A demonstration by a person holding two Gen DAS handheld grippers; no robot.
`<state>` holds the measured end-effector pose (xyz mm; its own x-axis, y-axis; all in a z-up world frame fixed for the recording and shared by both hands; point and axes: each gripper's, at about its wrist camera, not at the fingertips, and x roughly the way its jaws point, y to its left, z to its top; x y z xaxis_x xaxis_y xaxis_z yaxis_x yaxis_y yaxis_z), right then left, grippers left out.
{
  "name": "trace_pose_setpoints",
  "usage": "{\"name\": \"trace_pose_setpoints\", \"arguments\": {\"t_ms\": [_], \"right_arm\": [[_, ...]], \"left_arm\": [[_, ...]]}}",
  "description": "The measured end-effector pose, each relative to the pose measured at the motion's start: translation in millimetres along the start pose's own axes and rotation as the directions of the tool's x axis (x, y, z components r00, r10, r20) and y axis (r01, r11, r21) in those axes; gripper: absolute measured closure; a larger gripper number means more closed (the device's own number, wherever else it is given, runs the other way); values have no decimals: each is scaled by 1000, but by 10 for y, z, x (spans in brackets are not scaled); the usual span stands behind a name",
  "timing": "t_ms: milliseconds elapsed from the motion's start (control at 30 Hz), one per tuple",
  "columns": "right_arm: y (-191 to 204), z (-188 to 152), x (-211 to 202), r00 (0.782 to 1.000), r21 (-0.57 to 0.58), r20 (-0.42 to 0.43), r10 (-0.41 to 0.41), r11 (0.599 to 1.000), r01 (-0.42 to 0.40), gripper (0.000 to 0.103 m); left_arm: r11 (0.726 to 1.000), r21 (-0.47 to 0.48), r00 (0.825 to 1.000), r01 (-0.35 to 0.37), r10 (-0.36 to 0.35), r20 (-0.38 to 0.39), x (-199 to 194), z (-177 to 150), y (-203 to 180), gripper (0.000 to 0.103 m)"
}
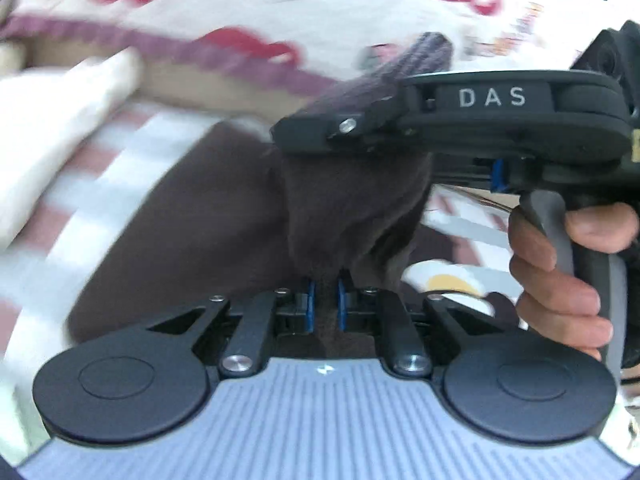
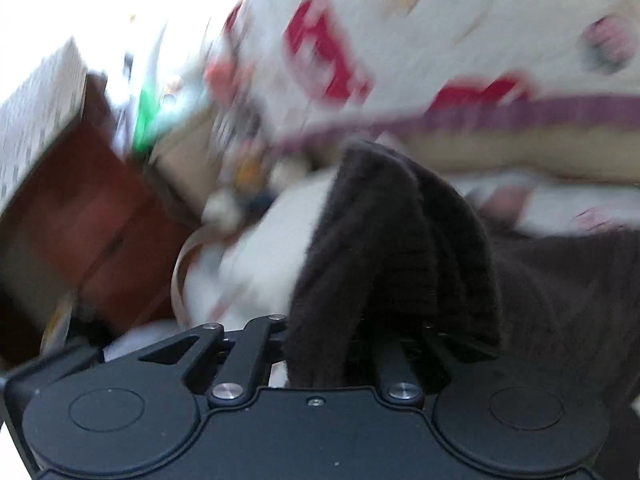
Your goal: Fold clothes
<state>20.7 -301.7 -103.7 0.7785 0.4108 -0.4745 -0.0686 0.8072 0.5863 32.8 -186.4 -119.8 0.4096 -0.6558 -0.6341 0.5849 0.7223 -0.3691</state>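
A dark brown garment [image 1: 224, 216] hangs between both grippers above a striped bed sheet. My left gripper [image 1: 326, 300] is shut on a bunched fold of it between its blue pads. The right gripper [image 1: 344, 128] shows from the side in the left wrist view, held by a hand, clamped on another part of the same cloth. In the right wrist view the brown garment [image 2: 384, 248] drapes over my right gripper [image 2: 352, 344] and hides its fingertips. Both views are motion-blurred.
A white bedcover with red prints and a purple edge [image 1: 240, 52] lies behind, also in the right wrist view [image 2: 440, 60]. A white pillow [image 1: 52, 128] is at left. A reddish-brown wooden cabinet [image 2: 100, 220] and blurred clutter stand at left.
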Motion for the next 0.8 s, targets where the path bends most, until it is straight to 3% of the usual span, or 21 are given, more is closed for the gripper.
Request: {"name": "trace_pose_setpoints", "arguments": {"t_ms": [100, 167, 200, 400, 533, 600, 633, 700, 767, 800], "right_arm": [[-16, -138, 383, 988, 110, -105, 110, 989, -99, 91], [-60, -236, 548, 985, 138, -144, 96, 987, -76, 91], [-69, -277, 600, 985, 132, -159, 67, 990, -46, 91], [-207, -434, 721, 974, 130, -221, -53, 988, 83, 90], [-323, -386, 662, 984, 262, -180, -10, 963, 58, 90], [-290, -318, 684, 986, 270, -166, 5, 962, 41, 90], [-274, -284, 695, 987, 274, -159, 12, 961, 33, 90], [-189, -197, 705, 987, 263, -153, 54, 965, -12, 90], [-105, -119, 719, 981, 241, -166, 101, 969, -59, 90], [-86, -118, 738, 977, 227, -185, 107, 972, -64, 90]], "left_arm": [[997, -72, 999, -36, 34, -27, 17, -92, 219, 93], [992, -114, 998, -53, 48, -42, 39, -142, 353, 94], [989, -135, 997, -61, 55, -50, 50, -166, 420, 99], [971, -216, 992, -106, 90, -84, 86, -271, 739, 99], [976, -216, 1000, 25, -27, -2, -62, -250, 777, 97], [980, -185, 997, 72, -67, 34, -79, -217, 732, 94], [983, -163, 996, 84, -79, 41, -69, -201, 705, 92], [985, -146, 996, 87, -82, 41, -12, -171, 686, 74], [978, -196, 998, 66, -60, 33, 106, -150, 766, 74], [967, -247, 998, 66, -60, 32, 174, -152, 851, 81]]}}
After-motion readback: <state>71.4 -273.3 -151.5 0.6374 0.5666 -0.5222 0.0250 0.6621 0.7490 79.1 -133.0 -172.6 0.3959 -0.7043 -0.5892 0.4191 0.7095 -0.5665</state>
